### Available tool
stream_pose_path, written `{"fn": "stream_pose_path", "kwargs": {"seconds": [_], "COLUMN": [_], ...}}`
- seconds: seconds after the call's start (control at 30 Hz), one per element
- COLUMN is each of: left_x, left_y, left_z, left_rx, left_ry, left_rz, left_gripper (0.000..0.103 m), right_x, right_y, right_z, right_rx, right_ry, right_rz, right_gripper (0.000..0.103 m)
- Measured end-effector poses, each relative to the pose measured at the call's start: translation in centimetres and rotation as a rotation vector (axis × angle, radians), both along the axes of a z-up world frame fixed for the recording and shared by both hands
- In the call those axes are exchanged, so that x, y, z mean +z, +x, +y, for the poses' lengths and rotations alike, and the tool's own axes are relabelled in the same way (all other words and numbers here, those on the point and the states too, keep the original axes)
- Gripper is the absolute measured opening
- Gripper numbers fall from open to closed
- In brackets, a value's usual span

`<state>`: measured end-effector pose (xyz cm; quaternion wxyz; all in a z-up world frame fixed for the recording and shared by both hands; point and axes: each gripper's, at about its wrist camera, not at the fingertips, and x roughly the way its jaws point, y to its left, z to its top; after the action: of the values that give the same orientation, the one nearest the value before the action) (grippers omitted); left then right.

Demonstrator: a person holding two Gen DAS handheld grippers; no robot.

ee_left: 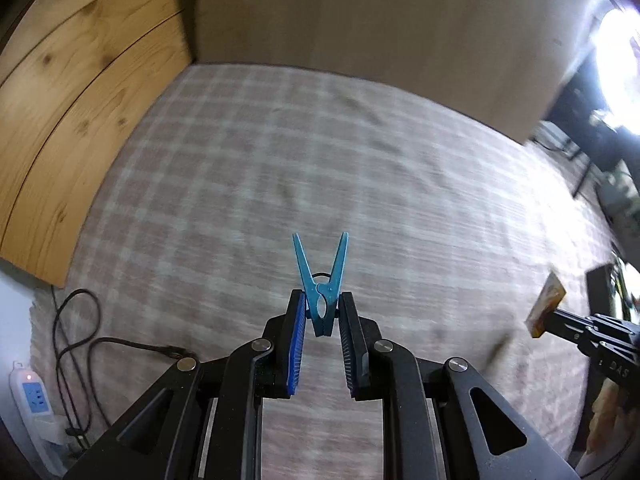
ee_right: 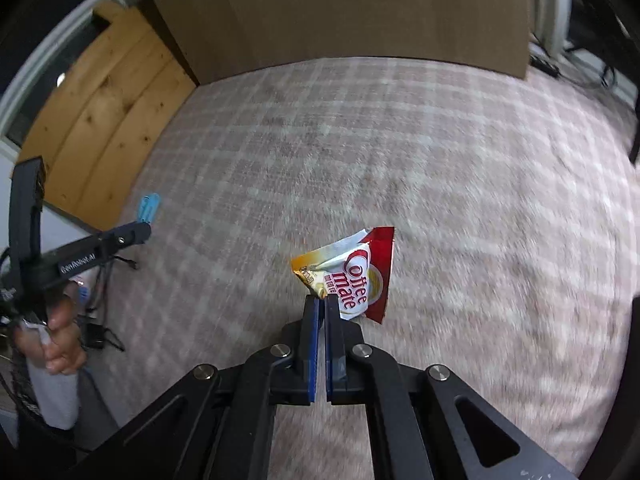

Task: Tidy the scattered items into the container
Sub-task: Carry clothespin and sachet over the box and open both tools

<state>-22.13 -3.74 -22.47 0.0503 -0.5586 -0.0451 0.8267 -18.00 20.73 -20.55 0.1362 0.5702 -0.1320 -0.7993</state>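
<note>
My left gripper (ee_left: 322, 300) is shut on a blue clothes peg (ee_left: 322, 280) and holds it above the plaid carpet, its two legs pointing away from me. My right gripper (ee_right: 322, 300) is shut on a corner of a Coffee mate sachet (ee_right: 352, 276), also held above the carpet. In the right wrist view the left gripper (ee_right: 140, 228) shows at the far left with the peg (ee_right: 147, 207) at its tip. In the left wrist view the right gripper (ee_left: 554, 320) shows at the far right holding the sachet (ee_left: 546, 304). No container is in view.
A pink plaid carpet (ee_left: 320, 168) covers the floor. A wooden panel (ee_left: 72, 112) stands at the left and a brown board (ee_left: 360, 12) at the back. A power strip (ee_left: 34, 394) and black cables (ee_left: 72, 344) lie at the lower left.
</note>
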Motion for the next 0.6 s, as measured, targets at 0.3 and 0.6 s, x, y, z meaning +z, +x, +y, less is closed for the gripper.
{"fn": "stream_pose_path", "kwargs": {"seconds": [0.3,0.6], "left_x": [3.8,6.0], "left_y": [2.4,5.0], "left_z": [10.4,25.7], "left_rx": [-0.208,-0.478], "left_ry": [0.047,0.099], "left_rz": [0.041,0.076], "left_gripper": [0.018,0.018], "right_x": [3.5,8.1], "right_y": [6.9,16.4], "right_z": [8.2,20.0], "right_rx": [-0.191,-0.437], "right_ry": [-0.085,-0.058], "right_rz": [0.070,0.170], "right_gripper": [0.002,0.002]}}
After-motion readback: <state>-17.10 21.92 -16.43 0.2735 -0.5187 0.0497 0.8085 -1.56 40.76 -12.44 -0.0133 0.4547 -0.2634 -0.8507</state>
